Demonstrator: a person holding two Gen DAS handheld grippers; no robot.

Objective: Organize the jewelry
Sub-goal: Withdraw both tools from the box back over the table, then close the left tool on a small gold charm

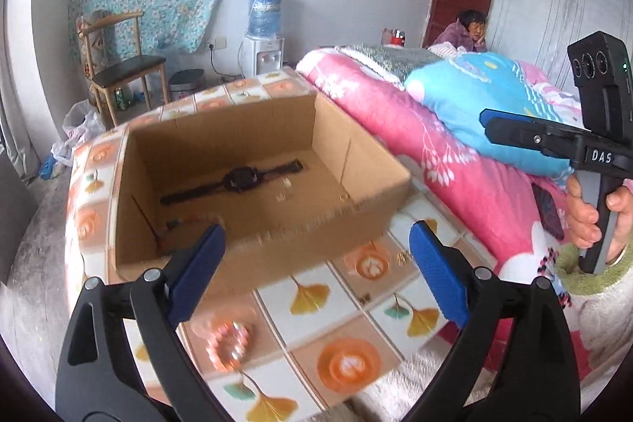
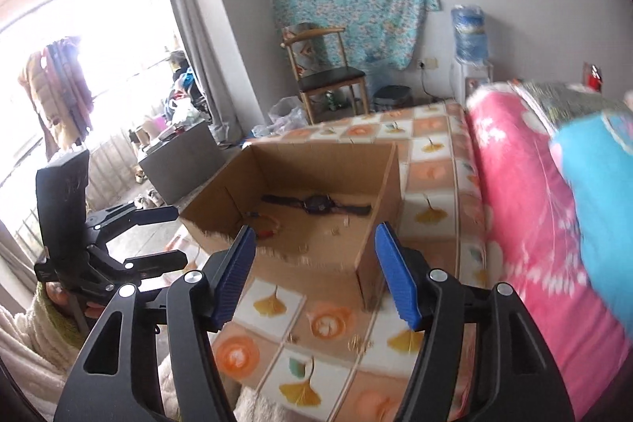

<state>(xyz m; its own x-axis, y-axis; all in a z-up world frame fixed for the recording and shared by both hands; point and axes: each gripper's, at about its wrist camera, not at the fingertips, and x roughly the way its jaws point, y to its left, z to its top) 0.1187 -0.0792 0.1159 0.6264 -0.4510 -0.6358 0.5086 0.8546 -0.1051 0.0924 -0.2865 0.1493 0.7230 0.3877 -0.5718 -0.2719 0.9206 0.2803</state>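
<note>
Both grippers empty: left gripper [image 1: 316, 256] spread wide, right gripper [image 2: 316, 271] released, nothing between the pads. Watch [image 1: 237, 180] already in the box [image 1: 368, 161], centre frame. Bead bracelet [image 1: 229, 343] lies loose on the bedsheet [image 1: 340, 307], lower left. Advice: come straight down, straddle one side of the ring, pinch gently.

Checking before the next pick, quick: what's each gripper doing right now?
Left gripper: open, holding nothing, in front of the cardboard box.
Right gripper: open, holding nothing.
</note>
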